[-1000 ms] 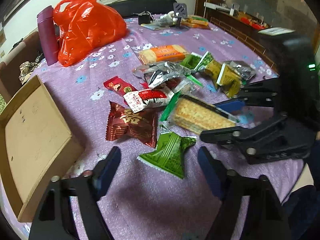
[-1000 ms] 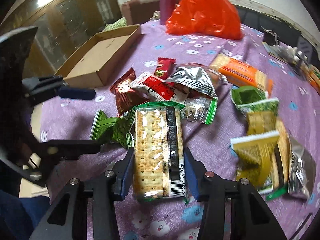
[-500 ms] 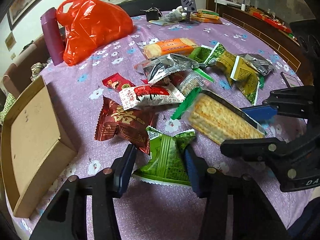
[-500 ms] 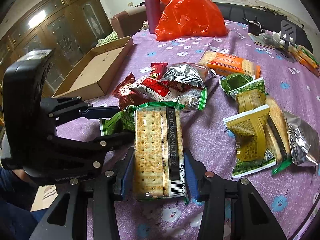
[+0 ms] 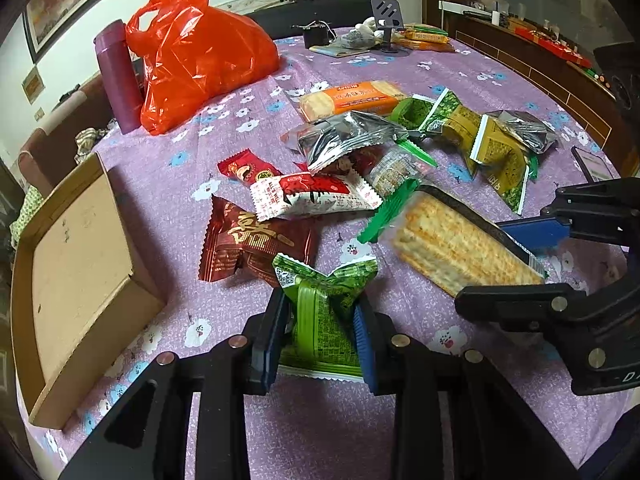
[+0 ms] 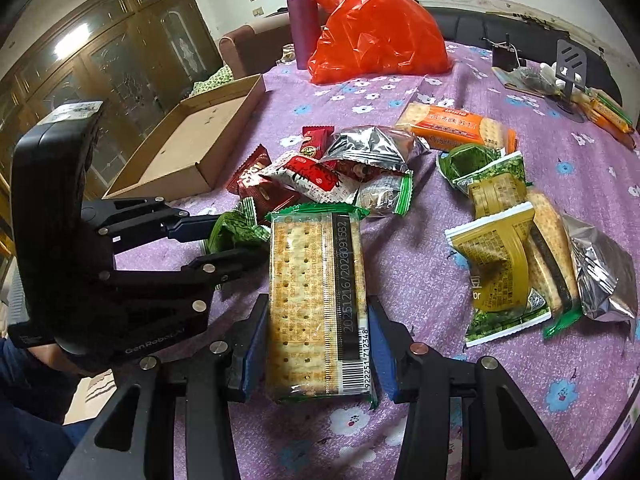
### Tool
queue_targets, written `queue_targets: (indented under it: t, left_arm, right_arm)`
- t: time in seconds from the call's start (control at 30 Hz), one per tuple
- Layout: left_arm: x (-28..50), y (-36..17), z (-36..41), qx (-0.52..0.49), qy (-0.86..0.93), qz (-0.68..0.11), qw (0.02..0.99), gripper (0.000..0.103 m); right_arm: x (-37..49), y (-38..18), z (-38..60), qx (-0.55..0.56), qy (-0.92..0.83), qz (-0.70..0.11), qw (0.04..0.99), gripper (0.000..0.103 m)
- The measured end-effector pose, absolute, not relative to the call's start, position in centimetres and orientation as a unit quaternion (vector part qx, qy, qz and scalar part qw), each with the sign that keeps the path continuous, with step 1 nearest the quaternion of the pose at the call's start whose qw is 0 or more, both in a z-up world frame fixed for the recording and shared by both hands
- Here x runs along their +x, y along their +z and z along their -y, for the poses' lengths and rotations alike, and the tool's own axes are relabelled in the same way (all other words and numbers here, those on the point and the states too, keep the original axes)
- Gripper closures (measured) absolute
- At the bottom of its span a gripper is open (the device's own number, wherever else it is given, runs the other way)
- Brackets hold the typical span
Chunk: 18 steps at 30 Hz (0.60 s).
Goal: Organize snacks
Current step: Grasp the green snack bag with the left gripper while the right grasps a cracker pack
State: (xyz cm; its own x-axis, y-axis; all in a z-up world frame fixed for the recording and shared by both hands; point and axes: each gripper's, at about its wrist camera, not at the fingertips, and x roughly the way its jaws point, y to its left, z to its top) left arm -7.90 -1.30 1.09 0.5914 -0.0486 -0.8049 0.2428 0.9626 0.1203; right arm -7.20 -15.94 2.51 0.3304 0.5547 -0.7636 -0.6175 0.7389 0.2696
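Two hand-held grippers, each on a snack packet

The left hand-held gripper (image 5: 320, 320) is closing, its pads creasing a green snack packet (image 5: 320, 320); the right hand-held gripper (image 6: 318, 344) clamps a cracker packet (image 6: 316, 300). At ten o'clock on the purple worktop (image 5: 320, 420) lies an empty cardboard box (image 5: 76, 256). More snacks pile at twelve, before a red bag (image 5: 196, 56). Both point steeply down.

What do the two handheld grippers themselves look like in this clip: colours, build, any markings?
Both are alike. The left gripper and right gripper have matte black linkage arms with round metal pivot pins, some copper-toned, and blue pads on the fingers. The left gripper's boxy black body carries pale "GenRobot.AI" lettering and a white label on top. No cables show.
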Motion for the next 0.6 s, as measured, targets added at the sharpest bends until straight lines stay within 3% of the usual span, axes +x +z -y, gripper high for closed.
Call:
queue_targets:
  t: [0.6]
  left_arm:
    - [-8.5, 3.3, 0.3, 0.113, -0.045, -0.405, 0.906, 0.072]
  right_arm:
    - [-7.2, 3.8, 15.9, -0.023, 0.359, -0.439, 0.823, 0.053]
